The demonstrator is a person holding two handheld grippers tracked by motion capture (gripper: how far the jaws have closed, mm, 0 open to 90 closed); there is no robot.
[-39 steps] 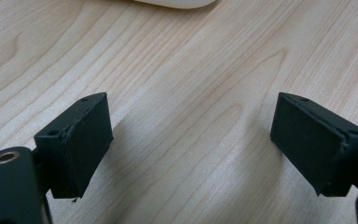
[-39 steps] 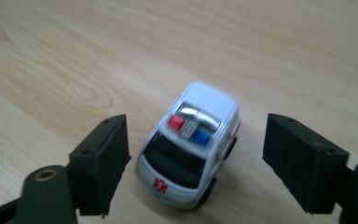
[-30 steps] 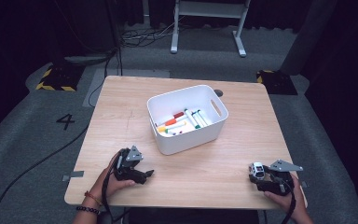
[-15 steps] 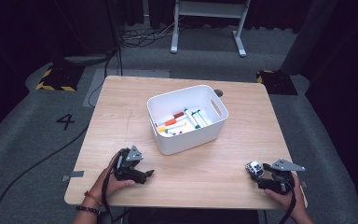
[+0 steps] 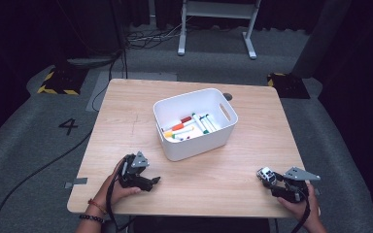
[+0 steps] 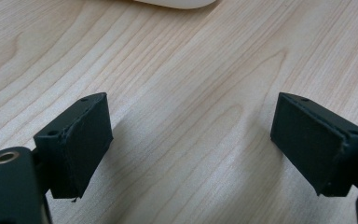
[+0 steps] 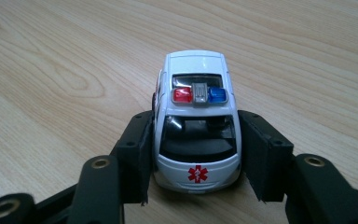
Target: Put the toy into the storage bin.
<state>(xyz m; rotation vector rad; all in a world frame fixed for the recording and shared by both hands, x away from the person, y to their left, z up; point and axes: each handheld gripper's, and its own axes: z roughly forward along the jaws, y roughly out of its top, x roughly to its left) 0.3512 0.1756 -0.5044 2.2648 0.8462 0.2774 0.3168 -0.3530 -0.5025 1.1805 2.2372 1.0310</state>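
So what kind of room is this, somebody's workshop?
More likely a recording studio or lab: dark curtained walls, a wooden table alone on grey carpet, a floor number 4, hazard-striped blocks and trailing cables.

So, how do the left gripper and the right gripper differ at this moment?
The left gripper stands wide open with bare table between its jaws; the right gripper is closed on a white toy ambulance. In the high view, the left gripper sits near the white bin, while the right gripper is at the table's near right corner, far from it. Both are low over the table, each in a hand.
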